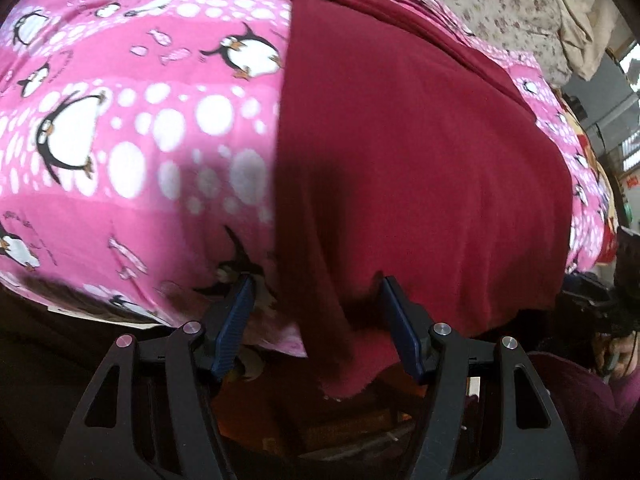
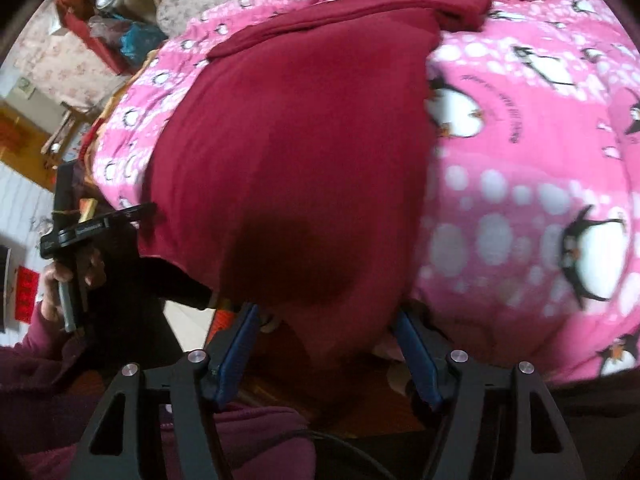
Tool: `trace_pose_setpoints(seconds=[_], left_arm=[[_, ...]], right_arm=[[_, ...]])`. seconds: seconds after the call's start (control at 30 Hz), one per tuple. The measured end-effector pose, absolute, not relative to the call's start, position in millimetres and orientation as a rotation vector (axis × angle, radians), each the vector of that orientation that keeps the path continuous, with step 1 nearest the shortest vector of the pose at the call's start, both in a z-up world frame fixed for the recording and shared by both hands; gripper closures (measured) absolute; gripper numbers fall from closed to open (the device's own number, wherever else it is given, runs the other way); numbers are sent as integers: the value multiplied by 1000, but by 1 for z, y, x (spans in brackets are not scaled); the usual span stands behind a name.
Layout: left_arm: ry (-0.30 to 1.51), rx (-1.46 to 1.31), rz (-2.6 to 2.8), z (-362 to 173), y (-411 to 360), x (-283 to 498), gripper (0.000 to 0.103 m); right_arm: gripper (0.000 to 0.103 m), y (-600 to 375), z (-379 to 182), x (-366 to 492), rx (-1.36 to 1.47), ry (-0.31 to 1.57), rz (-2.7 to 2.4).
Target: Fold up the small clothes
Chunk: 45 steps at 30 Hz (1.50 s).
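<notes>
Both of my tools are at the near edge of the bed. On my left hand-held gripper (image 1: 316, 284) the blue fingers (image 1: 236, 320) stand wide apart, and the near hem of the dark red garment (image 1: 400, 152) hangs down between them without being pinched. My right hand-held gripper (image 2: 324, 314) is the same: its fingers (image 2: 416, 348) are spread, with the hanging hem of the garment (image 2: 296, 152) drooping into the gap, and I see no clamping on it.

From the right wrist view I can see my left hand (image 2: 68, 276) off to the side, gripping the handle of its tool just beside the cloth's edge.

Further out, the garment lies spread flat on a pink penguin blanket (image 1: 132, 120), running away from me in a long panel. One long side edge is straight against the blanket (image 2: 520, 200). At the far end the cloth is bunched and folded over into a thicker roll.

Beyond that, a pale flowered sheet (image 1: 492, 0) covers the far part of the bed. Motion blur softens both views, so finer detail of the fabric I cannot make out.
</notes>
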<state>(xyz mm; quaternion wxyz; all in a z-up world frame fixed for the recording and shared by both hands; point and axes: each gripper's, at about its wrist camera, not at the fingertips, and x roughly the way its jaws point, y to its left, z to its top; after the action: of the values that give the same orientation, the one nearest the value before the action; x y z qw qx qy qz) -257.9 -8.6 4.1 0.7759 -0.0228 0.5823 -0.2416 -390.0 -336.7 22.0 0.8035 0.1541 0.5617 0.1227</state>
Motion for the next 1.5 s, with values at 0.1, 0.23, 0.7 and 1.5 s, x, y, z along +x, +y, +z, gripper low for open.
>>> trace_pose_setpoints(seconds=[0.1,0.23,0.7,1.5], left_arm=[[1275,-61,-540,0,-9,-258,39],[1300,-87,-532,-7,-8,-256,39],[1243,-103,-626,14,4,-272,96],[904,-197,-621,143,-3,-153,96]], right_arm=[[44,-331,25,-388,317,1186,279],[44,-333,24,-386,313,1183,275],[92,-334,25,-382,414,1164,352],[94,-381,134,-306,676,690,396]])
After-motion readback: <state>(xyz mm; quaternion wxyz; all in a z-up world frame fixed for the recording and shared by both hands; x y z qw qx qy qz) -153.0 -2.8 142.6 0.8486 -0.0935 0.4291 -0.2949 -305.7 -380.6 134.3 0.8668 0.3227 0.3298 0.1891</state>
